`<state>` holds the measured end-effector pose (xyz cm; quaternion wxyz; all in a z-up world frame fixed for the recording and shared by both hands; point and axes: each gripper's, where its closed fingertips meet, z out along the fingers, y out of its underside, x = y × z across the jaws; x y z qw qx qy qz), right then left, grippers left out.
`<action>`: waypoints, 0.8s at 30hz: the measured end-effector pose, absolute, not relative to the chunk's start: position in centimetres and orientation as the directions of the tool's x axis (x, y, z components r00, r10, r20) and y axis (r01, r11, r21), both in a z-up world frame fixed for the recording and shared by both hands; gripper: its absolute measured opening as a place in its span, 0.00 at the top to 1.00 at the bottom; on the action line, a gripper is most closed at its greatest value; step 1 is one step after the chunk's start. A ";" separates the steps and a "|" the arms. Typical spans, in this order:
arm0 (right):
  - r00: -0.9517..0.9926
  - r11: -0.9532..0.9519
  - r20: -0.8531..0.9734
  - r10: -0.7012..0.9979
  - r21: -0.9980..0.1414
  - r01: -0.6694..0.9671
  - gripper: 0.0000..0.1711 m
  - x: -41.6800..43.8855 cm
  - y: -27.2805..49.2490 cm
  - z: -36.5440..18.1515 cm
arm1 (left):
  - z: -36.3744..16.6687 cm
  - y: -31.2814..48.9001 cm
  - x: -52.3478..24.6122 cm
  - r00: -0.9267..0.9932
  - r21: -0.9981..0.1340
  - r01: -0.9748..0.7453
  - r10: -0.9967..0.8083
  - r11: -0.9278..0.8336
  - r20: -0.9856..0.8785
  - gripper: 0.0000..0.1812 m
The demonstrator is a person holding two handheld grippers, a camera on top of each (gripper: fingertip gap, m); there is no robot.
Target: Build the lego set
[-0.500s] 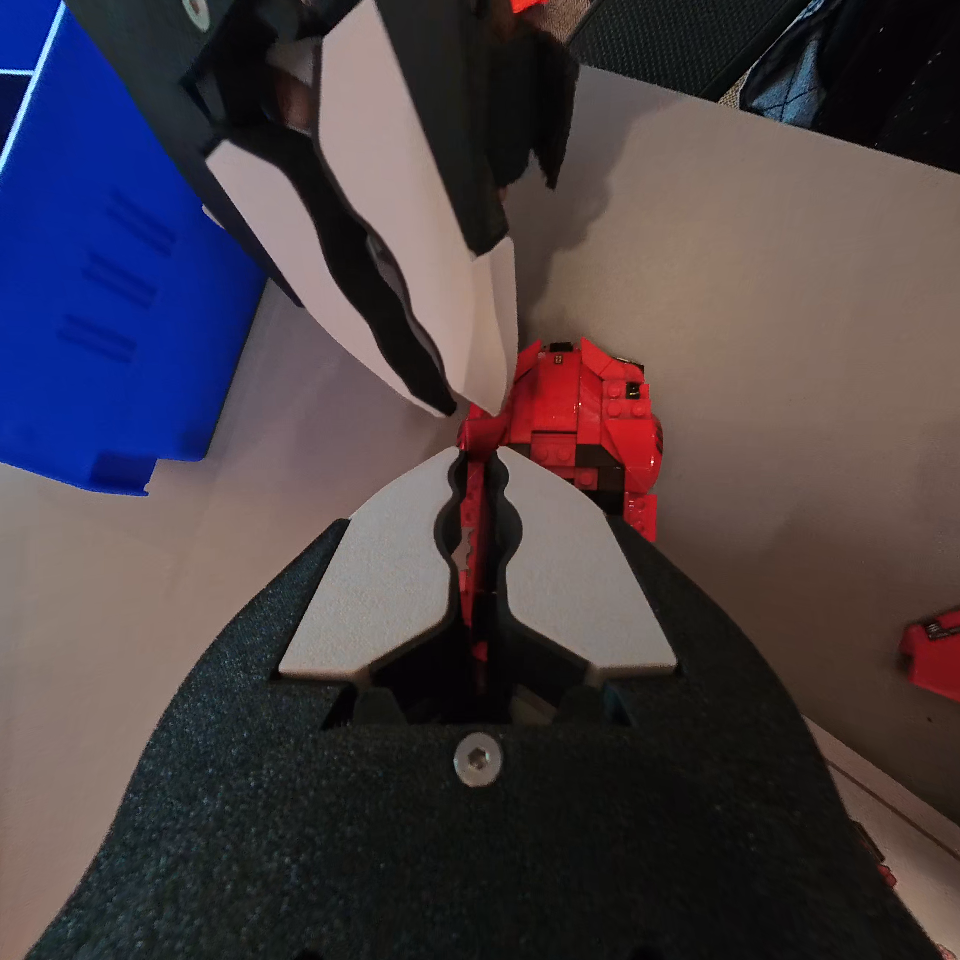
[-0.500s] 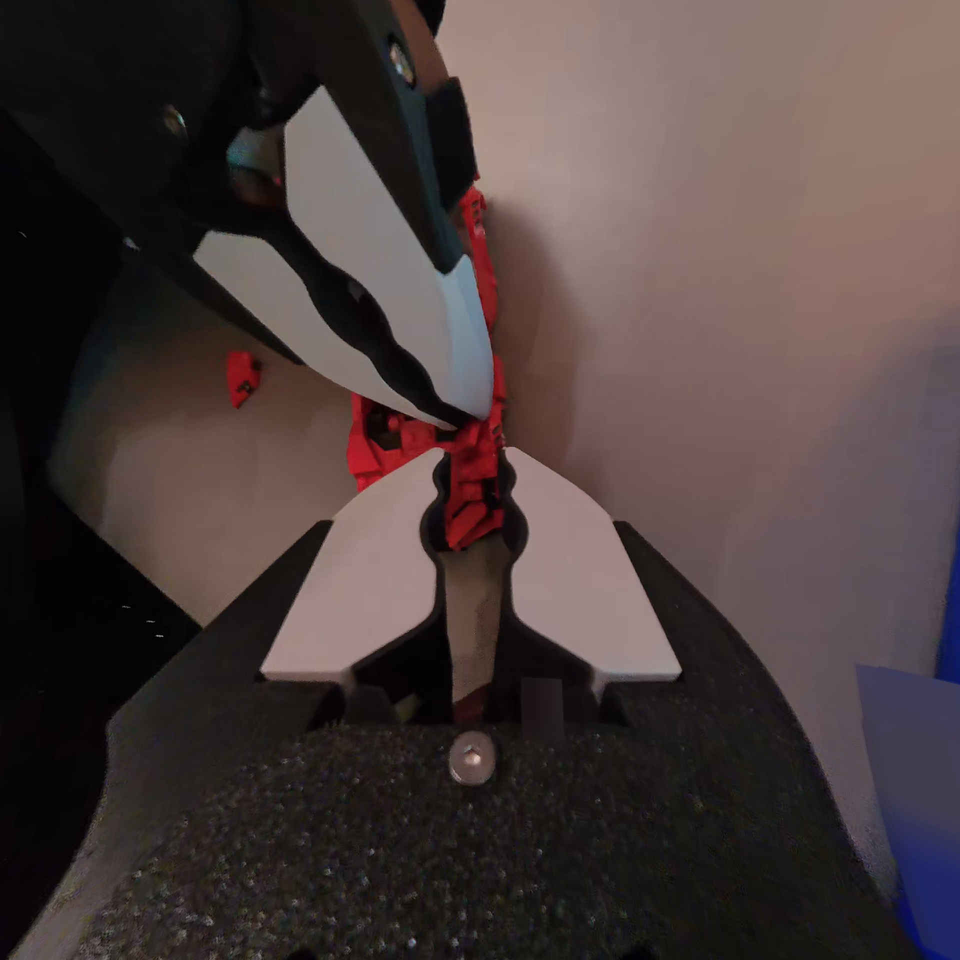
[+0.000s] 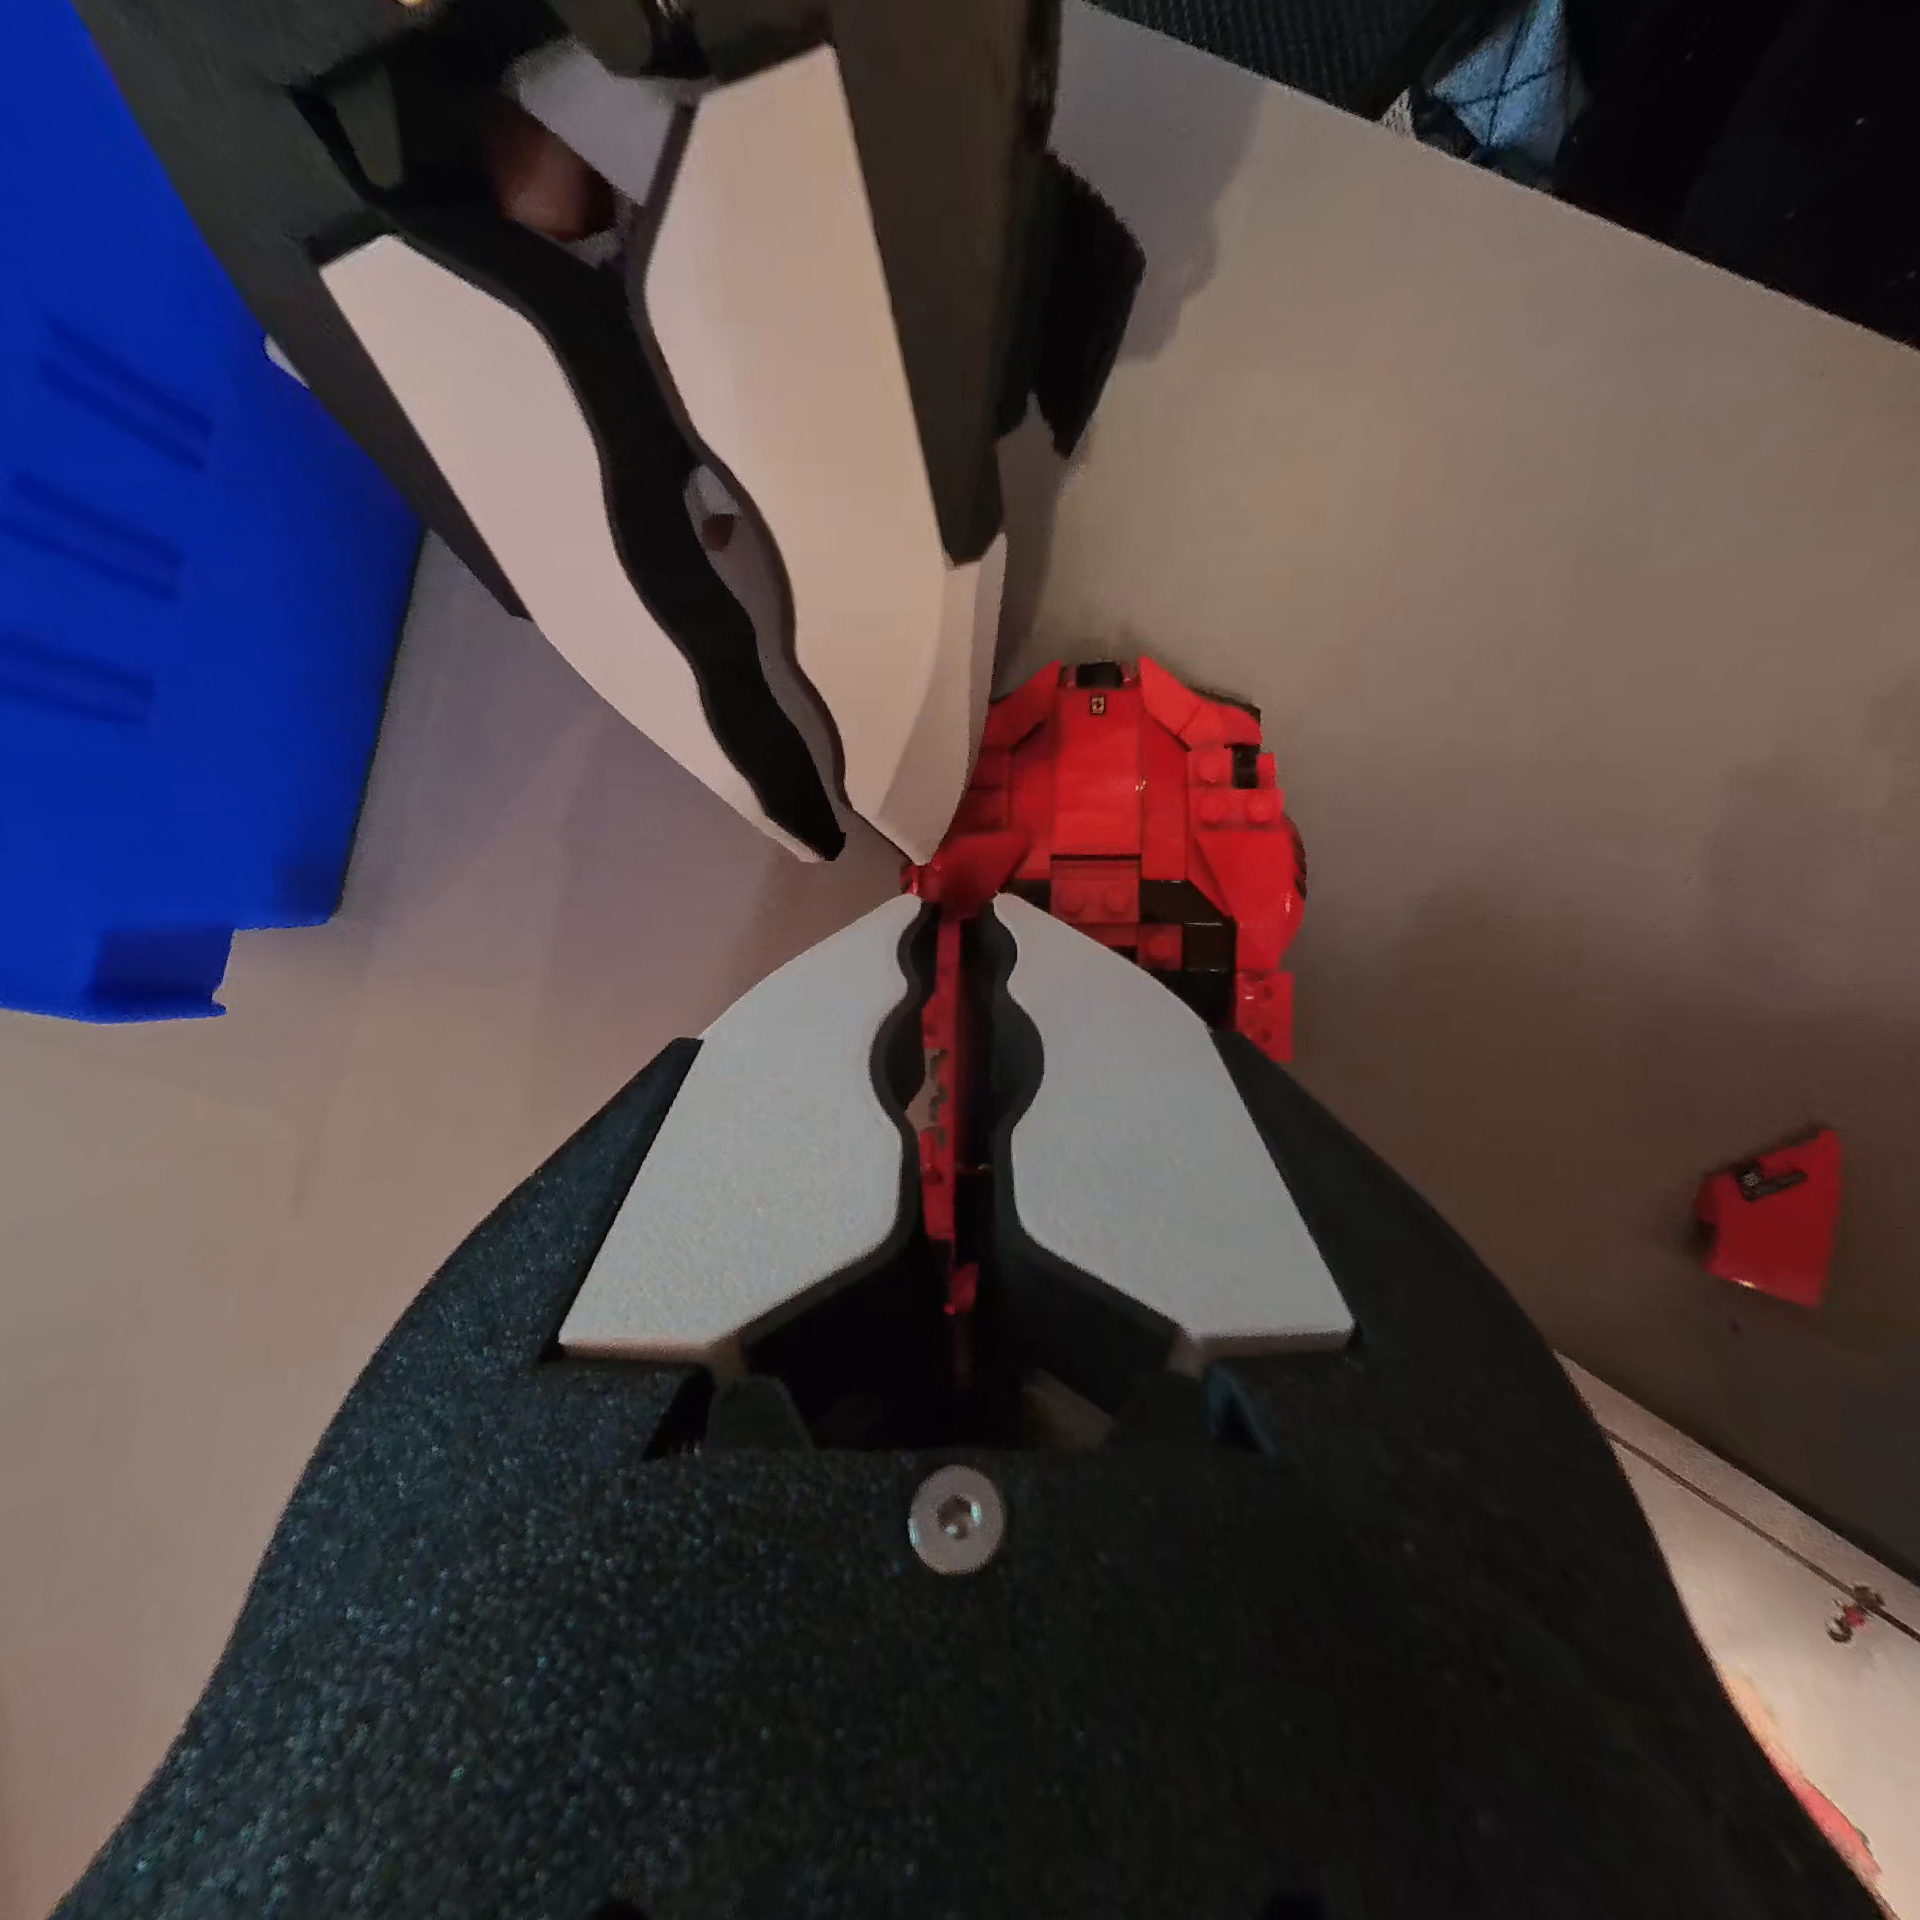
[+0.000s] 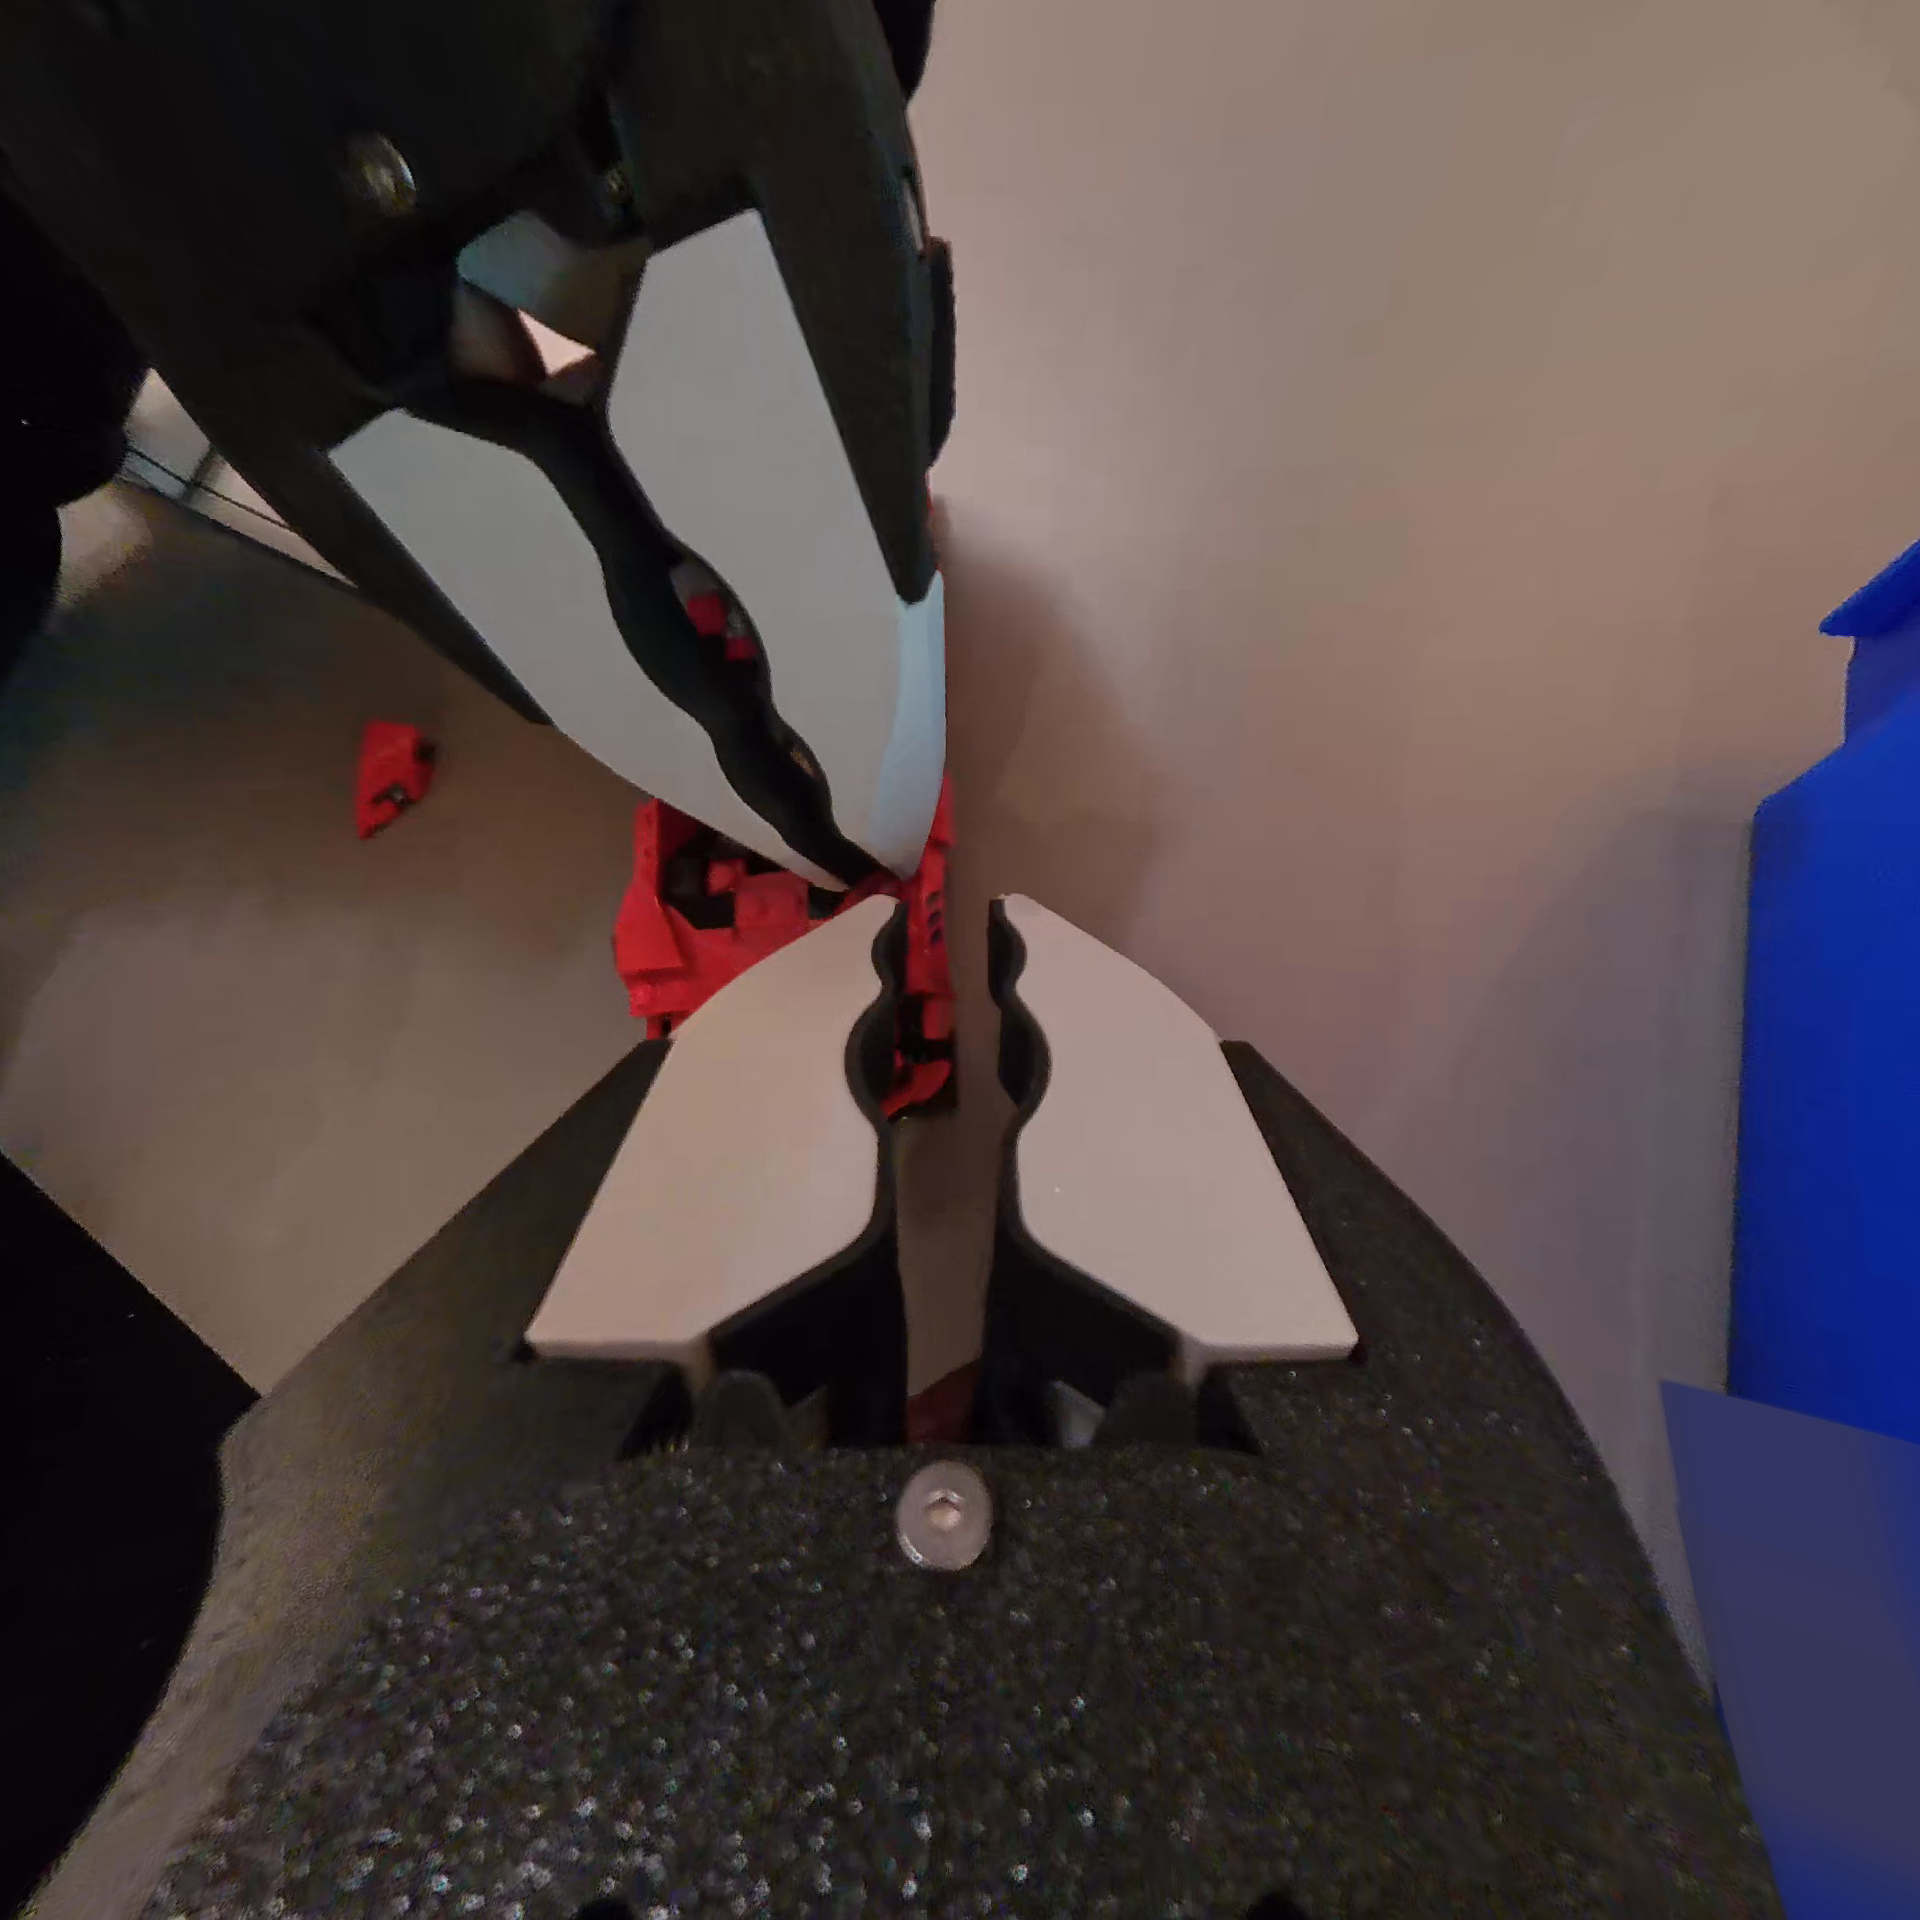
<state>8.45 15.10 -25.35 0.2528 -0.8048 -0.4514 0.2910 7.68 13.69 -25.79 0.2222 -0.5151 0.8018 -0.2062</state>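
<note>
One red-and-black lego model (image 3: 1132,821) sits on the pale table (image 3: 1507,582), centre of the left wrist view, just beyond both sets of fingertips. The left gripper (image 3: 954,906) pinches a thin red strip of the model (image 3: 951,1049) that runs edge-on down the gap between its two white fingers (image 3: 769,1122), fingers pressed close on it. The right gripper (image 3: 868,847) comes in from the far left of that view, tips meeting the model's near left corner; from this angle its fingers look nearly together. In the right wrist view the right gripper (image 4: 943,909) has its fingers slightly parted, with a red-black part of the model (image 4: 920,997) lying against the left finger and a bare sliver of table showing beside the right finger; cannot tell if it actually grips. The left gripper (image 4: 868,868) drops in from the upper left there, tips pressed onto the model (image 4: 675,935). One loose red lego piece (image 3: 1766,1216) with a dark patch lies well apart on the right of the table; same piece at left in the right wrist view (image 4: 390,774). One blue plastic bin (image 3: 156,623) stands at far left, contents not visible; it shows at the right edge in the right wrist view (image 4: 1839,1091). Dark fabric (image 3: 1662,125) lies beyond the far table edge.
</note>
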 end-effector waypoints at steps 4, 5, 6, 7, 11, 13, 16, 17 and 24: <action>0.429 -0.452 -0.222 0.875 -0.689 0.566 0.92 8.6 15.4 -25.0 | -25.8 13.8 7.7 -0.378 -0.529 -0.755 -0.916 0.388 -0.132 0.96; 0.428 -0.450 -0.222 0.876 -0.694 0.562 0.92 8.6 15.4 -24.9 | -25.8 13.9 7.7 -0.378 -0.525 -0.759 -0.917 0.386 -0.128 0.96; 0.422 -0.451 -0.226 0.878 -0.691 0.566 0.90 8.6 15.2 -24.9 | -25.8 13.9 7.6 -0.377 -0.523 -0.762 -0.918 0.383 -0.124 0.96; 0.417 -0.453 -0.232 0.879 -0.681 0.575 0.87 8.6 15.0 -25.1 | -25.8 13.9 7.6 -0.375 -0.521 -0.764 -0.919 0.380 -0.121 0.96; 0.410 -0.451 -0.234 0.882 -0.674 0.585 0.82 8.3 14.7 -25.6 | -25.9 14.0 7.6 -0.363 -0.521 -0.770 -0.924 0.369 -0.117 0.96; 0.418 -0.454 -0.228 0.879 -0.665 0.592 0.83 8.5 14.8 -25.9 | -25.9 14.0 7.6 -0.362 -0.521 -0.770 -0.925 0.368 -0.118 0.96; 0.424 -0.454 -0.221 0.878 -0.663 0.595 0.85 8.7 15.1 -26.0 | -25.9 14.0 7.5 -0.360 -0.518 -0.772 -0.925 0.368 -0.120 0.95; 0.423 -0.452 -0.219 0.879 -0.661 0.599 0.85 8.7 15.2 -26.0 | -25.8 14.0 7.4 -0.361 -0.515 -0.773 -0.924 0.370 -0.123 0.95; 0.357 -0.395 -0.203 0.912 -0.672 0.627 0.84 9.0 14.9 -25.4 | -24.9 13.5 7.1 -0.350 -0.556 -0.736 -0.920 0.387 -0.177 0.90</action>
